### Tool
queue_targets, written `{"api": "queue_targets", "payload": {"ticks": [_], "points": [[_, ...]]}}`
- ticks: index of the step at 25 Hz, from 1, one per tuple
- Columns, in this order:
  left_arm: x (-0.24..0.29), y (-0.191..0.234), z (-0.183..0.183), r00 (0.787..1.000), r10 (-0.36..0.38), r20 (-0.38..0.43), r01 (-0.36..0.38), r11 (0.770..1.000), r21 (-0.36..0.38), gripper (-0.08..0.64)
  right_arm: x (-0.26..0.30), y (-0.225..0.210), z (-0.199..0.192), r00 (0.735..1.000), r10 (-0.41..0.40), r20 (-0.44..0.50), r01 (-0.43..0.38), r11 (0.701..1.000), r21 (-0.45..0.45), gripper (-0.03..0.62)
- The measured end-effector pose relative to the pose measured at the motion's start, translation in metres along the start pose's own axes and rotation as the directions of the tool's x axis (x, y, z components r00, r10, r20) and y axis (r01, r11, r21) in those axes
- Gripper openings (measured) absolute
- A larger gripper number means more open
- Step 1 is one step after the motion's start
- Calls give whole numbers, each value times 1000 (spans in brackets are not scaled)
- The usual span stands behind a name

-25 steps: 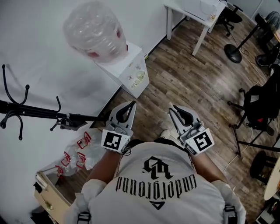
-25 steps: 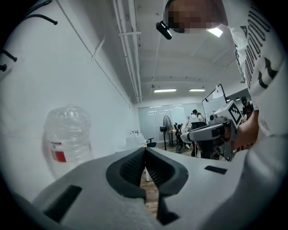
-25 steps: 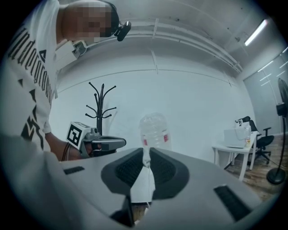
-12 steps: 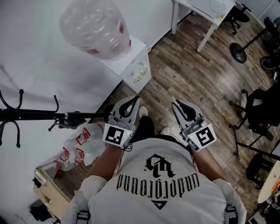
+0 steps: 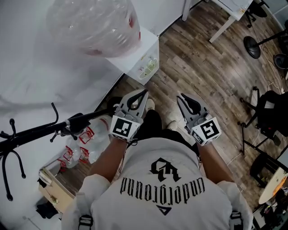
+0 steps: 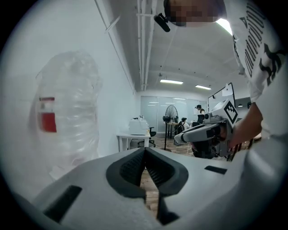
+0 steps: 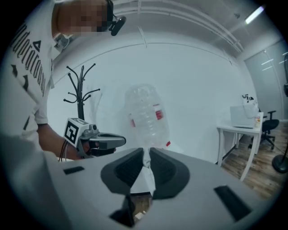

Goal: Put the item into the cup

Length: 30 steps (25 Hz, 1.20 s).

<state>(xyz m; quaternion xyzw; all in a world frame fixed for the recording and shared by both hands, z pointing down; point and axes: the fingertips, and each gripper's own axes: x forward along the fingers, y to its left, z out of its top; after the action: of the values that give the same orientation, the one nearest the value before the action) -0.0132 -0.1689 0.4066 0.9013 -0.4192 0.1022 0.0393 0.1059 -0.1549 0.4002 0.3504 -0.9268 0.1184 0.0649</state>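
No cup and no loose item show in any view. My left gripper (image 5: 138,96) is held in front of the person's body, over the wooden floor, with its jaws shut and nothing between them (image 6: 145,150). My right gripper (image 5: 182,99) is level with it on the right. Its jaws stand a narrow gap apart with nothing in them (image 7: 146,155); the white dispenser shows through the gap. Both grippers point towards the water dispenser (image 5: 139,58), which carries a big clear bottle (image 5: 92,24).
A black coat rack (image 5: 40,130) stands at the left. Below it lie plastic bags (image 5: 83,143), and beside them stands a small wooden cabinet (image 5: 51,188). At the far right are a white table (image 5: 234,13), a fan stand (image 5: 254,45) and a black chair (image 5: 270,112). The floor is wooden.
The head view has swung closer to the water dispenser, so the bottle looks larger and the coat rack sits lower. Both grippers keep their place side by side in front of the body.
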Motion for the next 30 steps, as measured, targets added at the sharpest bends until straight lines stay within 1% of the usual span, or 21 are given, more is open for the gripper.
{"api": "queue_targets", "payload": {"ticks": [2,5,7,15,21,25,30], "points": [[12,16,-23,999,-10,-31,10,1000,3,8,24,-12,-18,999,-1,-33,1,1000,9,55],[32,40,-54,996,-15,-88,12,999,-31,8,61,-30,-41,997,1,-77,0,1000,8,55],[44,52,-73,994,-26,-111,23,999,-33,8,82,-39,-57,994,3,-108,-1,1000,14,55],[89,79,-150,977,-63,-204,45,995,-89,8,152,-73,-127,976,4,-216,3,999,32,58],[116,100,-196,964,-62,-260,34,993,-113,8,195,-96,-183,959,-3,-282,18,999,50,60],[130,108,-221,958,-66,-280,33,992,-123,8,224,-107,-221,944,-5,-330,25,998,56,60],[144,116,-248,951,-64,-303,30,993,-116,8,259,-121,-251,930,-8,-367,27,999,47,61]]}}
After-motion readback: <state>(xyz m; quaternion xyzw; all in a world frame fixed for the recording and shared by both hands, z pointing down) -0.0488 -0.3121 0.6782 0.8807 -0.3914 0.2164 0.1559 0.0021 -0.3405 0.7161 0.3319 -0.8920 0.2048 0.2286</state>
